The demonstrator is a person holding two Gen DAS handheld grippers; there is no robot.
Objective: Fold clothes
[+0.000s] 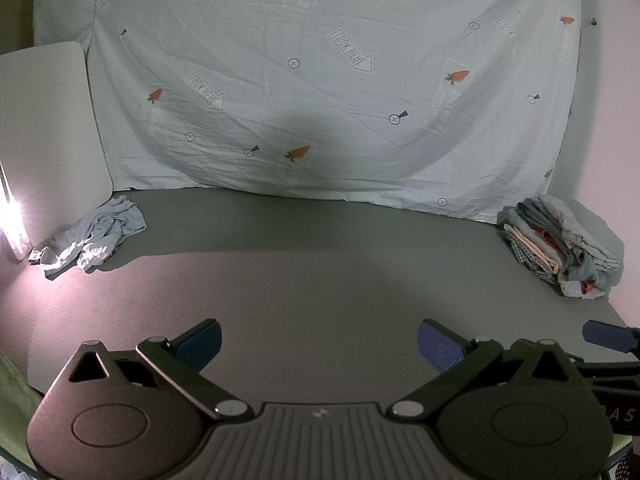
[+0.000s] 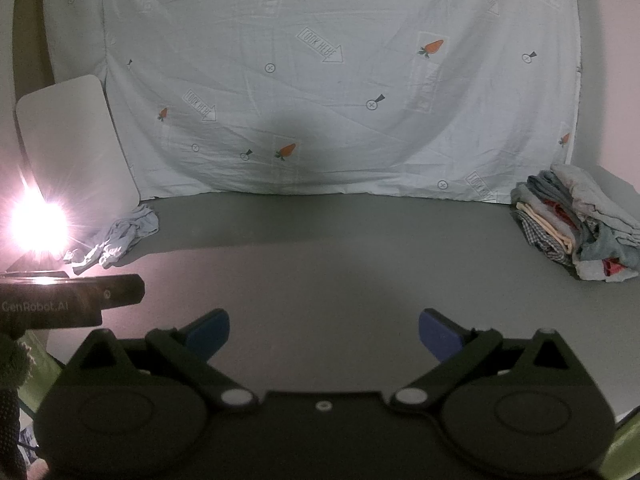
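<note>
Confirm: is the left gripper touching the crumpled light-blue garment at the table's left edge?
Apart. The left wrist view shows the left gripper open and empty over bare grey table, with the crumpled light-blue garment far off beside the lamp.

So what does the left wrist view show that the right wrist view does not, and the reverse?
Only the left wrist view shows the right gripper's blue fingertip at its right edge.

Only the right wrist view shows the left gripper's black body, printed GenRobot.AI, and the full lamp glare.

Both show open jaws, the crumpled light blue garment, the folded clothes stack, the grey table and the carrot-print sheet.
</note>
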